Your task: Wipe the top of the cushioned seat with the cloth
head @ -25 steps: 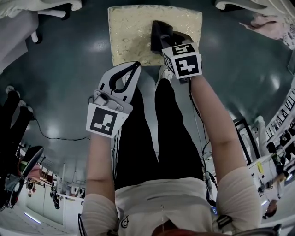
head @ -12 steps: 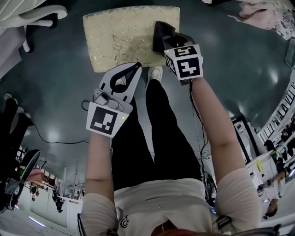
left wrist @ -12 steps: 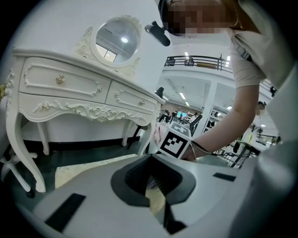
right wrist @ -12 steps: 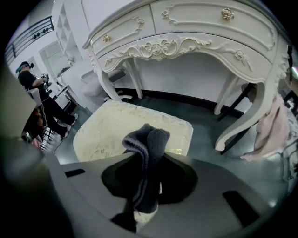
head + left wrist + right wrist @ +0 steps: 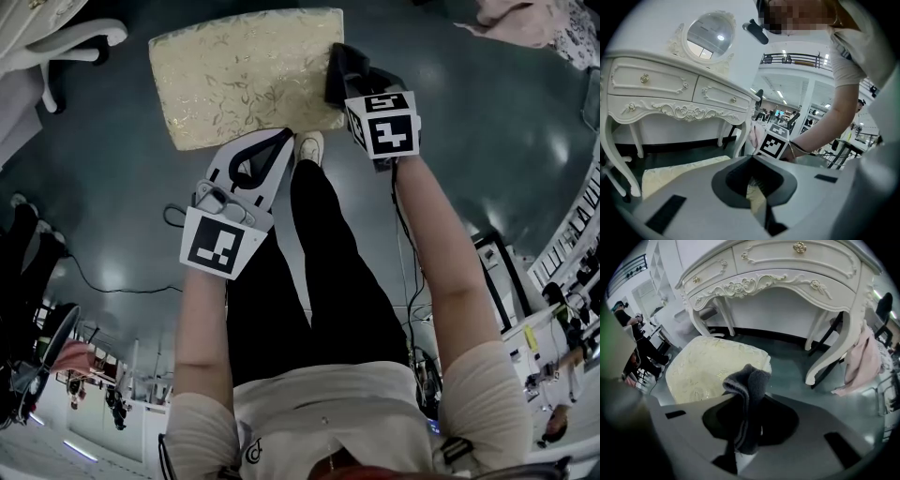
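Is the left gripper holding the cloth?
No, the cloth is clamped in the right gripper, while the left gripper is shut on nothing.

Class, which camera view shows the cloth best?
Right gripper view: the cloth sits centre, folded, pinched between the jaws. Head view shows only a dark lump at the edge of the seat; left gripper view shows none of it.
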